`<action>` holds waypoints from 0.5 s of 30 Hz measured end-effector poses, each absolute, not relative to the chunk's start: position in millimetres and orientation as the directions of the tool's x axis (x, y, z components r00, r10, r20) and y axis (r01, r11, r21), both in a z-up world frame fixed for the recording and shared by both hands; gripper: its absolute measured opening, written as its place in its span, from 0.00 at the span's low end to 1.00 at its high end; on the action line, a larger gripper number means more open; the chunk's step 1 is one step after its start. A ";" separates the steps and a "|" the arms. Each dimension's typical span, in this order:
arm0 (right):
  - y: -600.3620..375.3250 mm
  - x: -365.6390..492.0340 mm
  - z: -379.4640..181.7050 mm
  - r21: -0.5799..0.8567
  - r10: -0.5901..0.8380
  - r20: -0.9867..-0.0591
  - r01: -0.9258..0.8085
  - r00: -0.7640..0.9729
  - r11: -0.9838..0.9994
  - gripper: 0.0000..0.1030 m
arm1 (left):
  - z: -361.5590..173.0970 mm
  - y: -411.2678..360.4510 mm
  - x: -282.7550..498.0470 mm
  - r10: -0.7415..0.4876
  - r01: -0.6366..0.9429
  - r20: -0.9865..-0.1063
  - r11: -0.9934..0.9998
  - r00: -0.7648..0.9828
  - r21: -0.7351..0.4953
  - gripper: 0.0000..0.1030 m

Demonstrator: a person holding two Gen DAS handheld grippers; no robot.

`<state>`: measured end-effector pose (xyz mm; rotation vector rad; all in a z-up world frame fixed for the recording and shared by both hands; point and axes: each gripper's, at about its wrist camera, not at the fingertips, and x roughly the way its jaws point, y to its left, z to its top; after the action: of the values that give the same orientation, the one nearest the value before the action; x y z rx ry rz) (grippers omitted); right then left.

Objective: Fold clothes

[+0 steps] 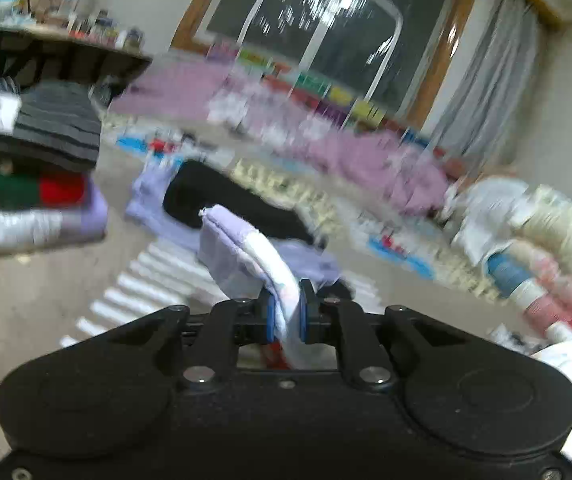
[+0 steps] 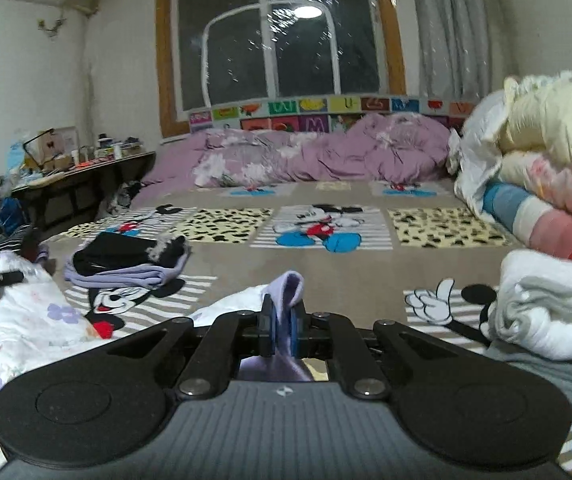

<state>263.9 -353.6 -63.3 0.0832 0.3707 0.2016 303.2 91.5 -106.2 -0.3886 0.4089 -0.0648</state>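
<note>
Two grippers, one garment: both tools are clamped on cloth above a cartoon-print bedspread [image 2: 365,264] that fills the ground ahead of them. Beyond it, against the window wall, lies a rumpled purple duvet [image 2: 325,152]. To the right of the right gripper rise a stack of rolled bedding [image 2: 545,152] and, nearer, a pile of white and grey folded items [image 2: 545,312]. Ahead and left of both tools sits a small heap of black and lilac clothes [image 2: 126,260]; a striped stack of folded clothes [image 1: 46,136] stands at the far left in the left wrist view.

The floral white garment [image 2: 34,316], trimmed in lilac, is the piece being folded. It spreads to the left of the right gripper [image 2: 282,328], whose jaws are closed on a lilac edge of it. The left gripper [image 1: 286,316] is likewise closed, pinching a white-and-lilac hem that stands up past its fingertips.

Likely faults, judged from this pose: the left wrist view is motion-blurred, suggesting a fast swing, and a thin hem could slip from the pads. Uneven pull between the two grips would skew the fold. The trailing cloth could also drag across and disturb the heap of black and lilac clothes just ahead.
</note>
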 end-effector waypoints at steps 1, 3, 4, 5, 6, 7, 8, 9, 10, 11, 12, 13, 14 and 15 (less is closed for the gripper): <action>-354.6 269.7 -69.5 0.122 0.206 -0.369 -0.173 0.906 0.977 0.08 | -110.8 89.6 307.2 -0.130 -0.035 -0.411 0.928 0.903 -0.370 0.09; -357.6 281.8 -83.2 0.130 0.197 -0.410 -0.157 0.890 0.979 0.08 | -121.2 88.0 310.9 -0.120 -0.065 -0.479 0.934 0.870 -0.352 0.09; -360.4 288.7 -92.8 0.154 0.200 -0.441 -0.145 0.875 0.977 0.08 | -124.4 88.1 311.8 -0.120 -0.076 -0.506 0.934 0.854 -0.349 0.09; -363.7 296.0 -103.3 0.184 0.205 -0.475 -0.131 0.856 0.974 0.08 | -128.0 88.6 312.5 -0.125 -0.084 -0.532 0.933 0.838 -0.351 0.09; -366.9 303.2 -113.7 0.213 0.211 -0.508 -0.116 0.835 0.970 0.08 | -131.6 89.2 313.2 -0.130 -0.091 -0.557 0.932 0.820 -0.352 0.11; -368.5 308.6 -124.4 0.241 0.219 -0.544 -0.099 0.810 0.966 0.08 | -134.3 89.7 313.3 -0.131 -0.101 -0.576 0.930 0.806 -0.353 0.14; -369.6 313.5 -135.3 0.267 0.227 -0.580 -0.081 0.782 0.960 0.08 | -135.4 89.8 312.8 -0.129 -0.111 -0.585 0.928 0.801 -0.356 0.22; -370.7 318.4 -146.1 0.293 0.237 -0.614 -0.061 0.753 0.954 0.08 | -135.8 89.4 312.4 -0.126 -0.120 -0.588 0.925 0.799 -0.360 0.33; -371.8 320.2 -155.3 0.317 0.243 -0.637 -0.039 0.731 0.948 0.08 | -135.1 90.0 310.8 -0.121 -0.130 -0.587 0.921 0.800 -0.367 0.42; -372.5 318.7 -160.4 0.338 0.249 -0.642 -0.024 0.725 0.941 0.09 | -132.9 91.7 307.9 -0.115 -0.141 -0.581 0.916 0.806 -0.376 0.53; -374.7 315.4 -162.3 0.364 0.255 -0.633 -0.010 0.731 0.931 0.10 | -130.7 93.0 304.4 -0.112 -0.148 -0.574 0.910 0.811 -0.387 0.54; -378.2 311.3 -162.3 0.398 0.259 -0.623 0.014 0.738 0.917 0.14 | -128.4 93.8 300.4 -0.114 -0.151 -0.567 0.904 0.816 -0.399 0.54; -383.5 305.7 -161.5 0.444 0.267 -0.607 0.040 0.749 0.895 0.20 | -125.6 94.2 295.5 -0.117 -0.152 -0.557 0.898 0.822 -0.413 0.55; -389.4 301.1 -159.9 0.479 0.270 -0.591 0.061 0.760 0.876 0.21 | -122.4 94.2 290.1 -0.118 -0.152 -0.547 0.893 0.829 -0.424 0.56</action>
<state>301.1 -389.4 -159.9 0.5006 0.7049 0.1187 290.1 94.2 -122.4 -0.4736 0.5993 0.0185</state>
